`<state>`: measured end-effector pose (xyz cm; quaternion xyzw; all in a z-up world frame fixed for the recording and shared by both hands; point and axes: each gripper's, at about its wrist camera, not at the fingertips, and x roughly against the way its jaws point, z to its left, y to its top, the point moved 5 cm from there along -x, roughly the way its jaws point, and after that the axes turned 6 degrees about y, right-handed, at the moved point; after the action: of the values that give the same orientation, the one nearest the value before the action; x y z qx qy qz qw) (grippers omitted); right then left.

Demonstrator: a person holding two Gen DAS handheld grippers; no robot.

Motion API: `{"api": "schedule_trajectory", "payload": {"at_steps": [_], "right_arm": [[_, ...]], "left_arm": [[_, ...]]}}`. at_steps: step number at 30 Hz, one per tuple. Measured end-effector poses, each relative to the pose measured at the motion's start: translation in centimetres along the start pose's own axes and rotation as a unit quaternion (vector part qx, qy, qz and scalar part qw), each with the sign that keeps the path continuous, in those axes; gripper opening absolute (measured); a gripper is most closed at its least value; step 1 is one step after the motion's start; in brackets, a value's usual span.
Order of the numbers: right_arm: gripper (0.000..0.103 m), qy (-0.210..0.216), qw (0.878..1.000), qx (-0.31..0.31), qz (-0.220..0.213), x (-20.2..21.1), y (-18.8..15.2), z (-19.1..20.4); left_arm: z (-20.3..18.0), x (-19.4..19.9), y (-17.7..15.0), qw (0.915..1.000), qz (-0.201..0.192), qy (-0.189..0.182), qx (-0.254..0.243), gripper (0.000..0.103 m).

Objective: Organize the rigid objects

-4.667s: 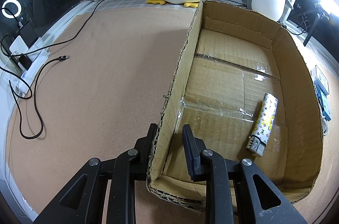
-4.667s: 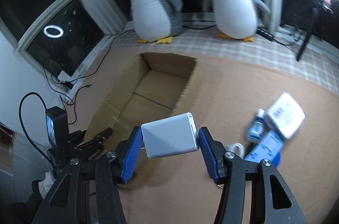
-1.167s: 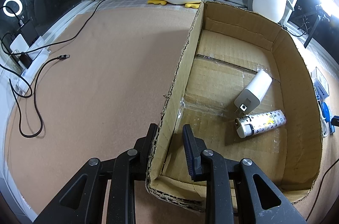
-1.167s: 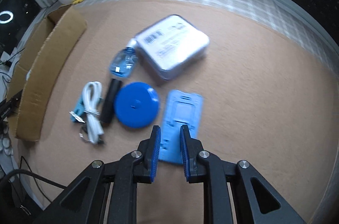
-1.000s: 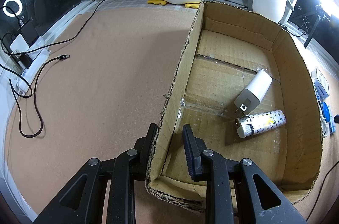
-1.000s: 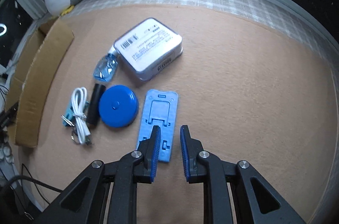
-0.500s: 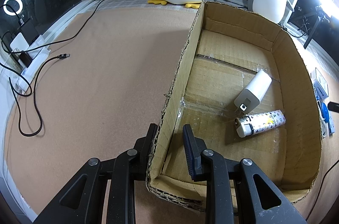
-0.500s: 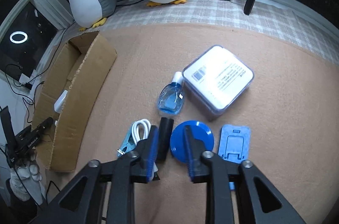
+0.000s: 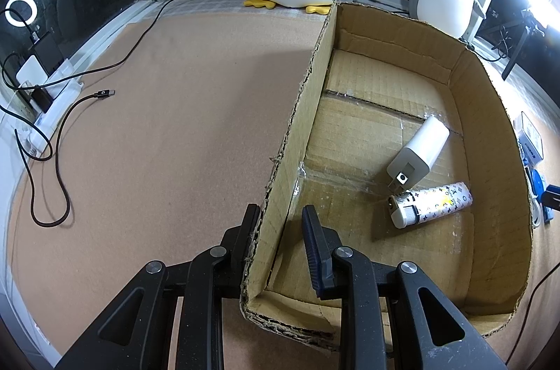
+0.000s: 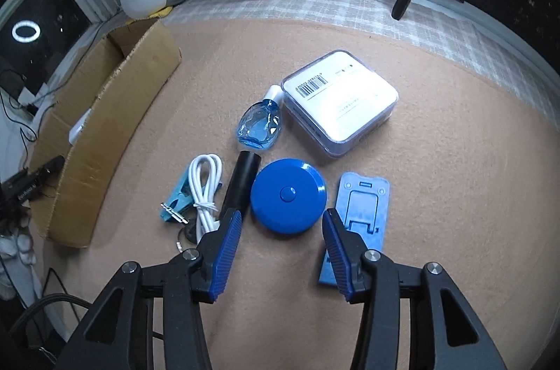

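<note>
Blue and round, the tape measure [image 10: 287,195] lies flat on the brown desk [image 10: 455,177] at the centre of the right wrist view, straight ahead of the right gripper [image 10: 281,251], whose blue-padded jaws stand wide apart and empty, one to each side of the disc's near edge. Being round, it has no long axis to line up with; my judgement is that a straight push forward would bring the jaws around it.

Crowding matters more. A black cylinder [image 10: 241,186] lies just beside the disc on its left, long axis running up the frame, and a light blue phone stand [image 10: 360,212] lies just beside it on the right, partly under the right jaw. Either could be nudged or caught.

Further up the frame are a blue bottle [image 10: 260,125] and a clear-lidded box [image 10: 339,100]; to the left, a coiled white cable [image 10: 204,191] and a blue clip [image 10: 176,204].

At far left stands the cardboard box [image 9: 490,111]. The left gripper [image 9: 280,230] straddles its side wall with narrow jaws, seemingly steadying it. Inside lie a white charger [image 9: 418,156] and a patterned lighter [image 9: 430,204].
</note>
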<state>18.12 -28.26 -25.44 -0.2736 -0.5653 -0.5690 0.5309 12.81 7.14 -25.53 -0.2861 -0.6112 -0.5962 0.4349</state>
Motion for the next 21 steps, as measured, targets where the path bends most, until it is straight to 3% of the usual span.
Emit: {"api": "schedule_trajectory", "payload": {"at_steps": [5, 21], "right_arm": [[0.045, -0.027, 0.999, 0.034, 0.012, -1.2, 0.6, 0.0], [0.049, -0.036, 0.997, 0.062, 0.033, -2.8, 2.5, 0.2]], "left_arm": [[0.0, 0.0, 0.0, 1.0, 0.0, 0.0, 0.001, 0.026], [0.0, 0.0, 0.0, 1.0, 0.0, 0.0, 0.001, 0.026]]}}
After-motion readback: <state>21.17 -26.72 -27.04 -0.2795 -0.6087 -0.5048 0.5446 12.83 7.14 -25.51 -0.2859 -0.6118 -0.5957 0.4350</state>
